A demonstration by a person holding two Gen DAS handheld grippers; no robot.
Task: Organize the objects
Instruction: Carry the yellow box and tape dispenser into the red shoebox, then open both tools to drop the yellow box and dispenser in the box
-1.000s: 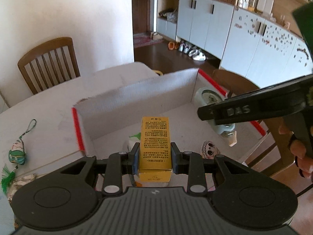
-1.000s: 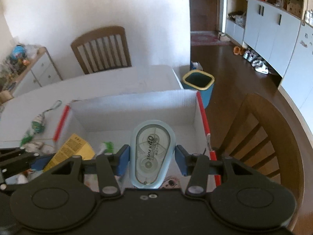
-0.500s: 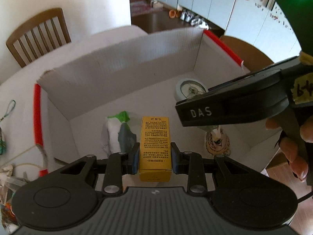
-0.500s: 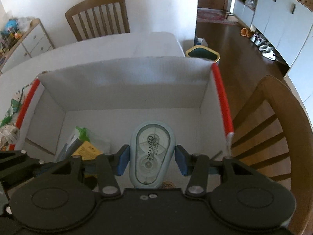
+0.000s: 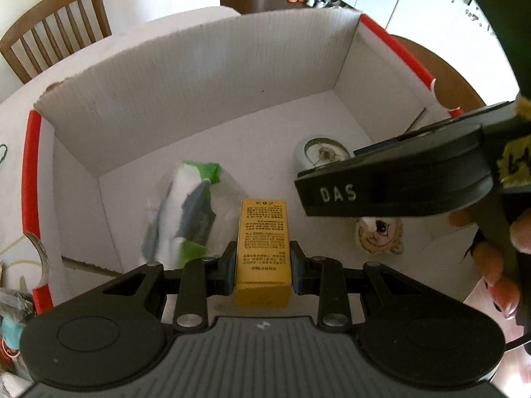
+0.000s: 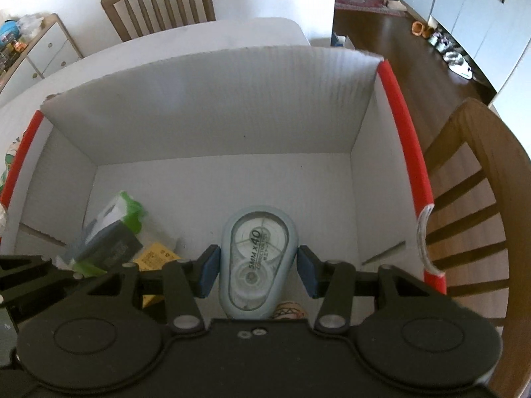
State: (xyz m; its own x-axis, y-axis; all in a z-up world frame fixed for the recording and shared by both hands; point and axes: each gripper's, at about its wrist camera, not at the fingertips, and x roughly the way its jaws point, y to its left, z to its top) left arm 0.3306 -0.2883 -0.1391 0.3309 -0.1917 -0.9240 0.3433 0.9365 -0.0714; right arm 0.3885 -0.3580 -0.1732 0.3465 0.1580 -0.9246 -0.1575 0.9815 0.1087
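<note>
Left gripper [image 5: 263, 262]: pointed steeply down, jaws drawn in on both long sides of a yellow carton [image 5: 263, 242], pads flat against it.
Right gripper [image 6: 258, 270]: pointed steeply down, jaws closed on the flanks of a pale blue correction tape dispenser [image 6: 257, 262], held lengthwise between them.
Right gripper from the left wrist view: black body crosses the right side, marked "DAS".
Person's hand [image 5: 494, 255]: fingers wrapped around the right gripper's handle, fingertips showing.
</note>
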